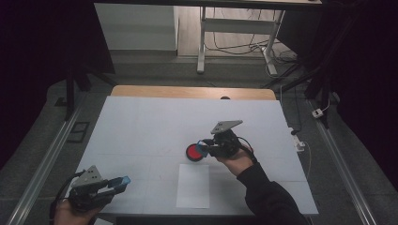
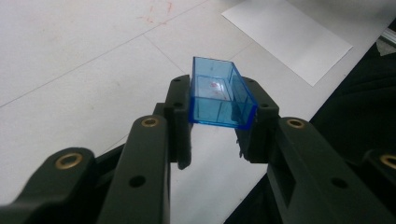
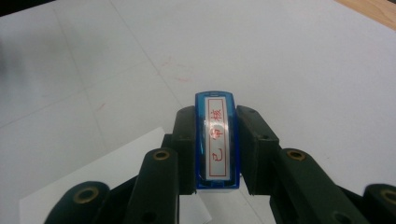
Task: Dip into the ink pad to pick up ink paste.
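Right gripper [image 3: 215, 154] clamped on narrow blue plastic stamp with red-lettered label [image 3: 217, 140], held by long flat sides, over round red ink pad [image 1: 194, 152]. Left gripper [image 2: 219, 119] clamped on clear blue plastic stamp cap [image 2: 218, 95], open end outward. Both likely light, rigid, slick; grip flat walls, not corners. White paper sheet [image 1: 193, 185] just nearer person.

The blue cap [image 2: 219, 95] in the left gripper [image 2: 217, 135] looks like clear, glossy plastic. The stamp [image 3: 217, 140] has a shiny blue plastic body with a smooth white label. Both grippers' jaws are matt black plastic with brass-coloured rivets. The table cover [image 1: 141, 131] is matt white; at 12 o'clock bare wood [image 1: 192, 92] shows. The sheet [image 1: 193, 185] looks like paper
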`<move>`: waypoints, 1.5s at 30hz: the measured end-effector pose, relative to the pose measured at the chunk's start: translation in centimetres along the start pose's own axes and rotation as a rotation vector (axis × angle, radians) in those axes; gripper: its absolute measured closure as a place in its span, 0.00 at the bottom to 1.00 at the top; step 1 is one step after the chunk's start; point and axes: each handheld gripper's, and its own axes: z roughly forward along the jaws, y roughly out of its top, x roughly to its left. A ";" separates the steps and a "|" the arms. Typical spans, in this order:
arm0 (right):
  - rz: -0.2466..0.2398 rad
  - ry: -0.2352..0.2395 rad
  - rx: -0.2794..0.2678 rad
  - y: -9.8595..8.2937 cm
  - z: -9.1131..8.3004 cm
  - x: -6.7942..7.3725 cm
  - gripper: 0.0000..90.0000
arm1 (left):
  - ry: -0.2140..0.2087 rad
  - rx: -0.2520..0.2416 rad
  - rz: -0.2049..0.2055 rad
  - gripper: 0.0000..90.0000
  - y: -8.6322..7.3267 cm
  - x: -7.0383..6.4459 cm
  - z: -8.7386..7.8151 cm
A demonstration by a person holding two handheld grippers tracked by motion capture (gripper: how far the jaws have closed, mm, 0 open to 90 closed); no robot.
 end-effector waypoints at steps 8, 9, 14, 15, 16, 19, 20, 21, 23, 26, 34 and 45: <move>0.005 -0.010 0.032 0.3 1.6 -0.7 0.78 | -0.004 0.004 -0.002 0.75 0.0 0.0 0.0; 0.007 -0.011 0.034 0.4 1.9 -0.8 0.78 | -0.005 0.004 -0.002 0.75 0.0 0.0 0.0; 0.009 -0.021 0.055 0.4 2.7 -1.0 0.78 | -0.008 0.005 -0.003 0.75 0.0 0.0 0.1; 0.003 -0.022 0.053 0.4 2.9 -1.1 0.78 | -0.008 0.006 -0.002 0.75 0.0 0.0 0.1; 0.006 -0.021 0.055 0.4 3.0 -1.1 0.78 | -0.009 0.007 -0.001 0.75 0.0 0.0 0.1; 0.000 -0.025 0.062 0.5 3.5 -1.2 0.78 | -0.011 0.008 0.002 0.75 0.0 0.1 0.1; 0.000 -0.025 0.066 0.5 3.6 -1.2 0.78 | -0.011 0.008 0.002 0.75 0.0 0.1 0.1; -0.001 -0.025 0.066 0.5 3.8 -1.2 0.78 | -0.012 0.008 0.003 0.75 0.0 0.1 0.1; -0.004 -0.028 0.074 0.6 4.1 -1.3 0.78 | -0.011 0.009 0.004 0.75 0.0 0.0 0.1; -0.004 -0.031 0.086 0.6 4.5 -1.3 0.78 | -0.011 0.008 0.005 0.75 0.0 0.0 0.1; -0.009 -0.038 0.109 0.4 5.2 -1.6 0.78 | -0.012 0.010 0.008 0.75 0.0 0.0 0.1; 0.020 -0.023 0.114 0.5 5.6 -1.8 0.78 | -0.012 0.012 0.007 0.75 0.0 0.0 0.1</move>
